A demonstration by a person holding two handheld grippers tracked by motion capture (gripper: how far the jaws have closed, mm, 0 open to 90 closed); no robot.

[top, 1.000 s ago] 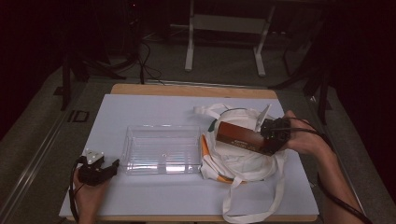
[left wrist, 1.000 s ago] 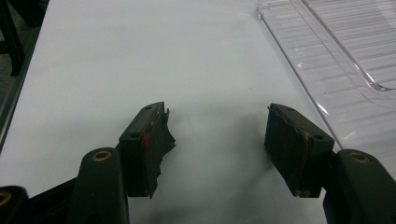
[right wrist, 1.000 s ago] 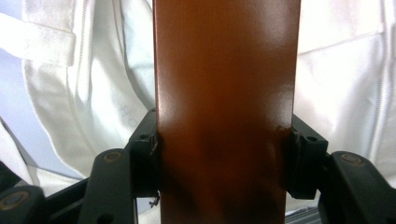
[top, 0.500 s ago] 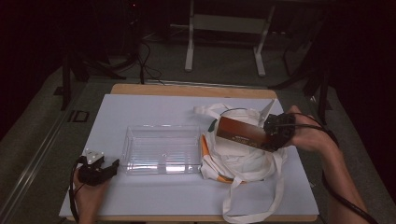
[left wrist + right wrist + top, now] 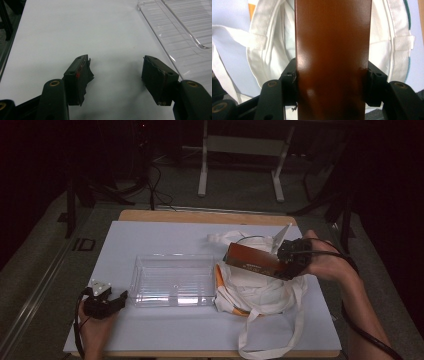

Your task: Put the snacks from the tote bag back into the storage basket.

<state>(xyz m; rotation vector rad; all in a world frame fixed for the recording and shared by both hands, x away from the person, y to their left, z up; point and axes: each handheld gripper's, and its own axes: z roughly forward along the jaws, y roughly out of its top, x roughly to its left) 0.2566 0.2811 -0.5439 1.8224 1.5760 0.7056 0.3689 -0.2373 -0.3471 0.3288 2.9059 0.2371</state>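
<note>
My right gripper (image 5: pixel 290 261) is shut on one end of a long brown box (image 5: pixel 255 261), held level above a white cloth bag (image 5: pixel 260 287) at the table's right. In the right gripper view the brown box (image 5: pixel 333 57) runs straight up between the jaws, with the white bag (image 5: pixel 269 42) below it. A clear plastic tray (image 5: pixel 172 280) lies at the table's middle, just left of the bag. My left gripper (image 5: pixel 107 301) rests open near the front left corner, beside the tray's left end. In the left gripper view its jaws stand wide apart over bare white surface, the tray's edge (image 5: pixel 175 30) at the right.
A white sheet (image 5: pixel 165 237) covers the wooden table (image 5: pixel 200 216). The bag's long straps (image 5: pixel 272 340) trail to the front edge. An orange strip (image 5: pixel 220 277) shows at the bag's left side. Dark floor with cables and a desk frame (image 5: pixel 240 150) lies beyond the table.
My right gripper has lifted and drawn the brown box slightly right and back, clear of the bag's mouth. The left gripper has stayed in place.
</note>
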